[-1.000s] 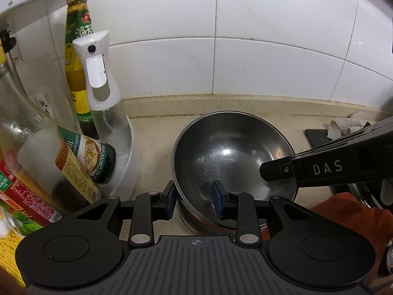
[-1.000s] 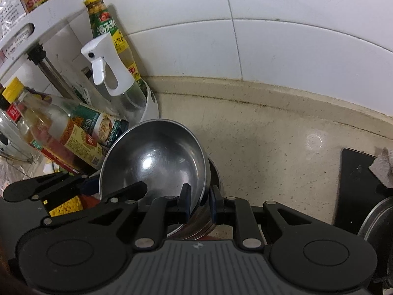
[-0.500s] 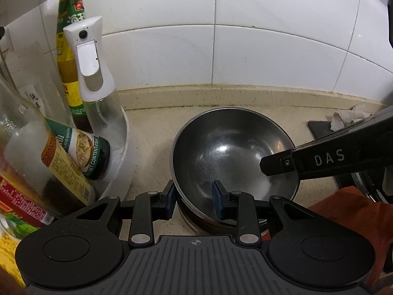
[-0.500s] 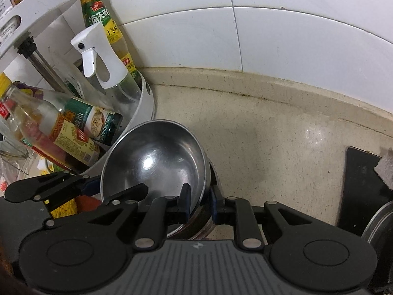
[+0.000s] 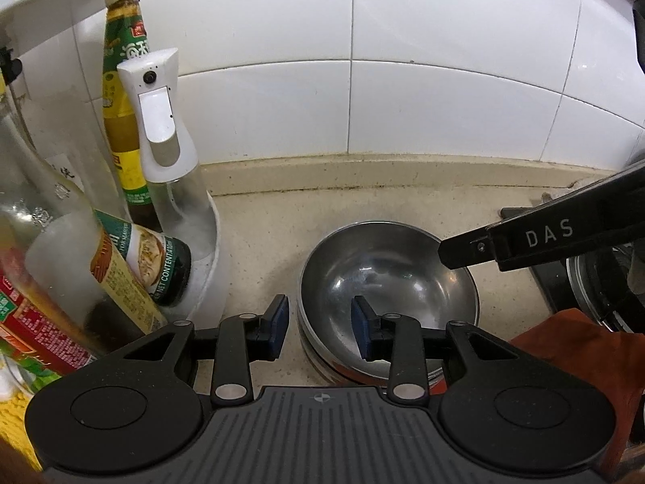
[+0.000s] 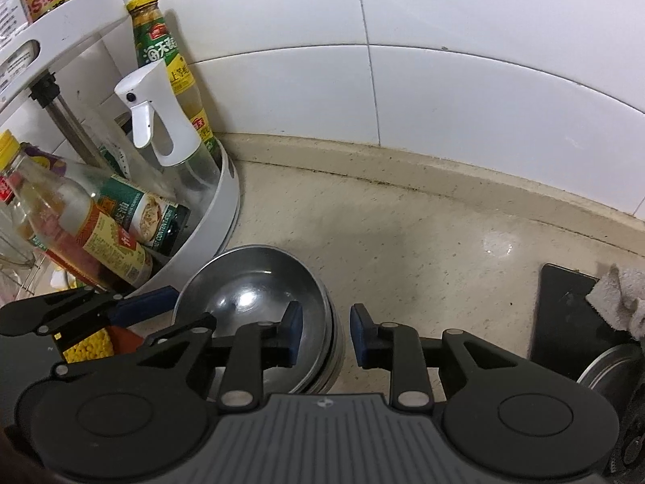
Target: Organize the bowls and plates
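Observation:
A stack of steel bowls [image 5: 387, 282] sits on the beige counter, nested one inside another; it also shows in the right wrist view [image 6: 258, 302]. My left gripper [image 5: 320, 328] is open, its jaws straddling the stack's near left rim without gripping. My right gripper [image 6: 325, 336] is open, its jaws on either side of the stack's right rim. The right gripper's finger, marked DAS [image 5: 544, 238], reaches over the bowl's far right rim in the left wrist view. The left gripper's fingers [image 6: 133, 310] show at the left of the right wrist view.
A white round condiment rack [image 6: 217, 218] stands left of the bowls with a white spray bottle [image 5: 161, 137], sauce bottles [image 6: 161, 52] and oil bottles [image 5: 80, 266]. White tiled wall behind. A black hob [image 6: 564, 314] with a grey rag [image 6: 616, 298] is at right, an orange cloth [image 5: 572, 355] near it.
Both grippers have opened and let go of the bowl's rim. The top bowl has dropped level into the stack, and both grippers have backed away and risen a little.

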Action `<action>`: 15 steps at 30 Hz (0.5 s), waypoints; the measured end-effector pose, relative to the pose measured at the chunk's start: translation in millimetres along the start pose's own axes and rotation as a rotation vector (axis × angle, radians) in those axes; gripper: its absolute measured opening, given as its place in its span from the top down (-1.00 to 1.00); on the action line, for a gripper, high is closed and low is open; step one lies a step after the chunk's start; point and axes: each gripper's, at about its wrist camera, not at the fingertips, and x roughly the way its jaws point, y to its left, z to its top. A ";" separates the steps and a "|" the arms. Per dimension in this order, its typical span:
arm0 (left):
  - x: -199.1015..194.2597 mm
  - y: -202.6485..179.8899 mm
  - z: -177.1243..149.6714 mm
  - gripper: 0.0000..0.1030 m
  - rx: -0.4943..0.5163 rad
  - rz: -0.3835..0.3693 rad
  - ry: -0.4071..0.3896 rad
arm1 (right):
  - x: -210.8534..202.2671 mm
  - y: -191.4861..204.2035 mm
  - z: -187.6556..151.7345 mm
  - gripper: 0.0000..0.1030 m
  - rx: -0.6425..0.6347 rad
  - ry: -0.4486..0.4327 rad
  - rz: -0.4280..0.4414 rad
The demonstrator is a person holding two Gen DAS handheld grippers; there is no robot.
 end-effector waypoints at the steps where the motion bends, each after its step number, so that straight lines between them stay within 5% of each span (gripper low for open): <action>1: -0.9 0.2 -0.4 0.18 -0.001 0.001 -0.002 | -0.4 1.0 -0.3 0.57 -0.003 0.000 0.003; 15: -18.6 -1.5 -8.9 0.04 0.004 0.005 -0.026 | -0.3 4.5 -1.9 0.57 -0.005 0.007 0.030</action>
